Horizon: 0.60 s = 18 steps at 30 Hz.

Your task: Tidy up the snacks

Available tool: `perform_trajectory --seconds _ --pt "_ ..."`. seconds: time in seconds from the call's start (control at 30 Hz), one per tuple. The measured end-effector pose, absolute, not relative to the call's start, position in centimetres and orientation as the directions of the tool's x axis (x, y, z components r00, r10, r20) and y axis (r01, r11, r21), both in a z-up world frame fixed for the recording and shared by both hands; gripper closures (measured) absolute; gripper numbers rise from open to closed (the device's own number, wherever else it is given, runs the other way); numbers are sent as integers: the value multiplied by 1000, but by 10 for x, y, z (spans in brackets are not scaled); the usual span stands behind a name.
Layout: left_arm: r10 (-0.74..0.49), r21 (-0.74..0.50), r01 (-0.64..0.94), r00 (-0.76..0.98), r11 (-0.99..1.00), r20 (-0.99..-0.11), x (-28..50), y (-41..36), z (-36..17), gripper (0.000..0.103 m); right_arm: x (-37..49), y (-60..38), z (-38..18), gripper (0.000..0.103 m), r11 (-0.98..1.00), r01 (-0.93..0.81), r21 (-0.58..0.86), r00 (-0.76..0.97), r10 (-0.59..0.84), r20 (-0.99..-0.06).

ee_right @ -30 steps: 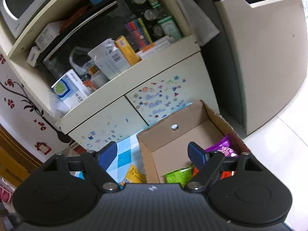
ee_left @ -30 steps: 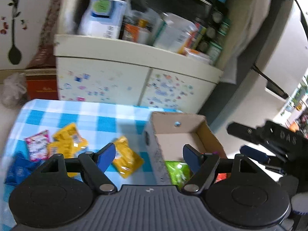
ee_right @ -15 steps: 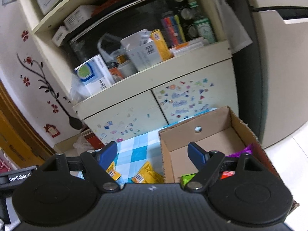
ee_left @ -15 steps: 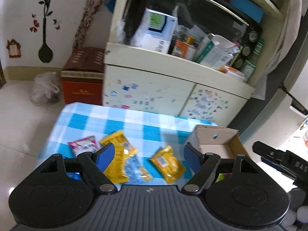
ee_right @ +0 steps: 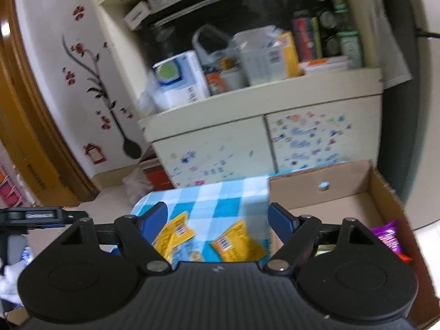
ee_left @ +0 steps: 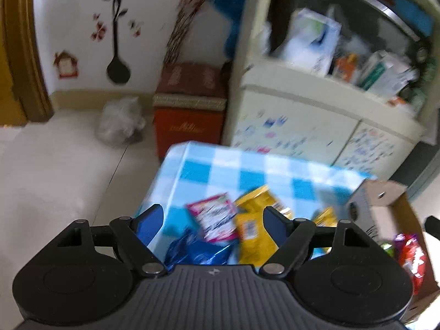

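Left fingers [ee_left: 150, 221] stand apart, nothing between them; same for the right fingers [ee_right: 279, 220]. We hold both grippers above the table [ee_left: 209, 170], the one with the blue-white check cloth, both angled down at it.

Left gripper [ee_left: 213, 220] view, blurred:
- pink pack [ee_left: 216, 217] lies on the cloth between the fingers as framed, not touched
- yellow pack [ee_left: 254, 228] just right of it, edges touching or overlapping, we cannot tell which
- blue pack [ee_left: 198, 250] nearest us, partly hidden by the gripper body
- second yellow pack [ee_left: 326, 217] sits further right, mostly hidden behind the right finger
- box [ee_left: 385, 195], open cardboard, stands at the table's right edge; red pack [ee_left: 415, 258] and a purple one above it lie inside

Right gripper [ee_right: 218, 218] view:
- two yellow packs on the cloth: one [ee_right: 176, 233] by the left finger, one [ee_right: 236, 244] in the gap, apart from each other
- the box's near end holds a purple pack [ee_right: 387, 233]; far end is bare cardboard
- a green scrap shows behind the right finger linkage, too hidden to name
- the left gripper's arm pokes in at the left edge

Behind the table: cream cabinet [ee_right: 264, 143] with stickered doors, its open shelf packed with cartons and bottles. A red-brown carton [ee_left: 189, 110] and a clear plastic bag [ee_left: 121, 122] sit on the floor by the wall.
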<state>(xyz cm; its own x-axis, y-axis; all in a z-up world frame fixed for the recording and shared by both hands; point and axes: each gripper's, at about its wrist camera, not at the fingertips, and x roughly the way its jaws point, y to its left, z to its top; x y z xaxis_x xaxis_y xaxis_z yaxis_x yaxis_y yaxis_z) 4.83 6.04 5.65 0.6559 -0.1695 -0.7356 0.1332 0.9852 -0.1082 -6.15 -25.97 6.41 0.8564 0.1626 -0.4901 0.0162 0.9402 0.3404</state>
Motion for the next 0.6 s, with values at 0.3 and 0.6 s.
perform_trajectory --seconds 0.3,0.6 --pt "-139 -125 61 535 990 -833 70 71 6 20 -50 -221 38 23 963 -85 255 822 213 -528" --pt "-103 -156 -77 465 985 -879 88 75 -14 20 -28 -200 6 24 980 -39 196 797 148 -585"
